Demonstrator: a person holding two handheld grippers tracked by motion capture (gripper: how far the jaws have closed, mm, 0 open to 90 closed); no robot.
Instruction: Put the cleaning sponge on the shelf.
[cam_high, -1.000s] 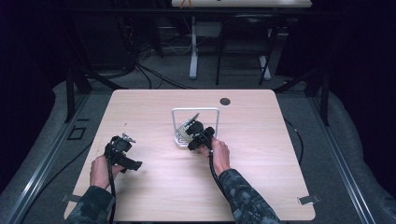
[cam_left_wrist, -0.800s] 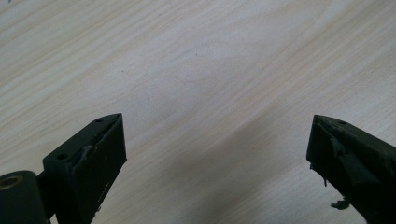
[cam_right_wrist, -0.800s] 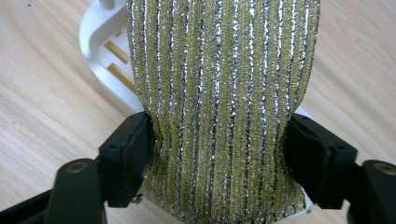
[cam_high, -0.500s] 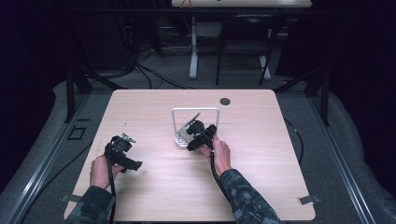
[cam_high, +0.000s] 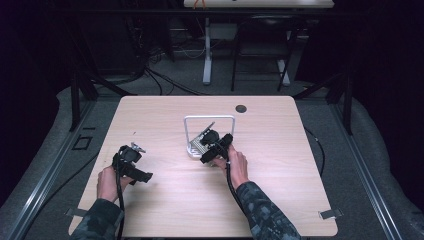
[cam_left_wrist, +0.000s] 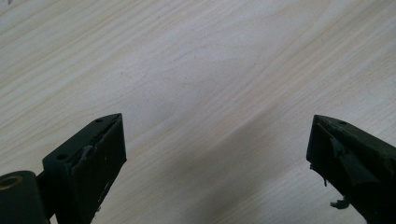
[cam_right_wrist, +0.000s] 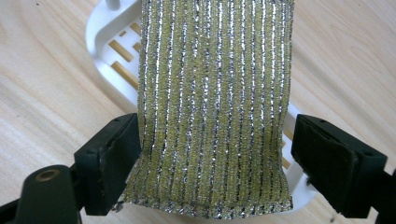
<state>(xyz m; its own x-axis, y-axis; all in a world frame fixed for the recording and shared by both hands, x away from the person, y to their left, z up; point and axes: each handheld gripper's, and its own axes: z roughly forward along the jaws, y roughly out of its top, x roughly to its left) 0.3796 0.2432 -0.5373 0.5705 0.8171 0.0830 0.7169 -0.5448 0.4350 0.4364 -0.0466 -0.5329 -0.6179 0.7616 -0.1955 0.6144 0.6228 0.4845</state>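
So there's a light wood table (cam_high: 165, 200) with a small white rack (cam_high: 209, 120) near its middle. A gold-and-silver striped scrubber sponge (cam_right_wrist: 215, 102) lies on the rack. The right gripper (cam_right_wrist: 217, 163) straddles the sponge, jaws apart. The left gripper (cam_left_wrist: 217, 158), well left of the rack, is wide open over bare wood.

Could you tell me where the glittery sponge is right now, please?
The sponge lies on the white rack near the table's centre, between the right gripper jaws in the right gripper view.
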